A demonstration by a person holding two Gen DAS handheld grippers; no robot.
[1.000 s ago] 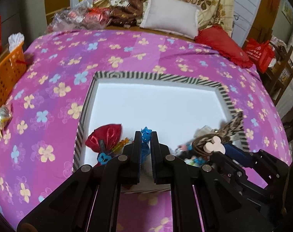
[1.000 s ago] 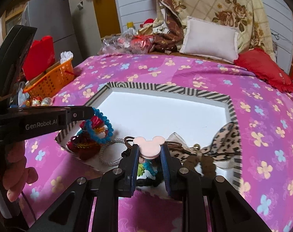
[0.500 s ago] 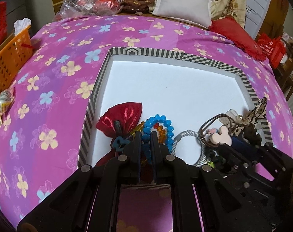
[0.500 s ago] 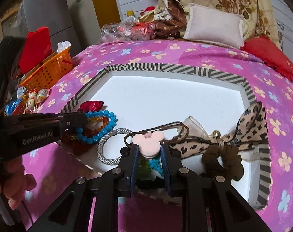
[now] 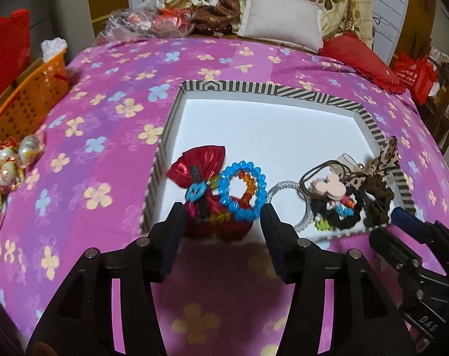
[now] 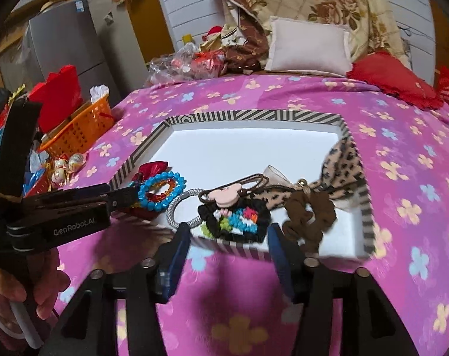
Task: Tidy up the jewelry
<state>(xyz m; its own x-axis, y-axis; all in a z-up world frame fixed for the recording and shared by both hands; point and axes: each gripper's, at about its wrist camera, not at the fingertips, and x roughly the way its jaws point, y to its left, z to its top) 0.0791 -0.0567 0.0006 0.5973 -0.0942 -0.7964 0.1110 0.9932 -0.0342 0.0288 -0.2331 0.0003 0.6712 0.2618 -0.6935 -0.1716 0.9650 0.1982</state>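
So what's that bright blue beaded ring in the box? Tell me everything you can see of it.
The blue bead bracelet is a loop of round, glossy turquoise beads, plastic by the look. It lies in the striped-edged white box, near its front left corner, partly over a shiny red pouch. An orange and red bead bracelet lies inside its loop. A silver-grey cord ring sits just beside it. No gripper holds it; the left gripper stands open before it.
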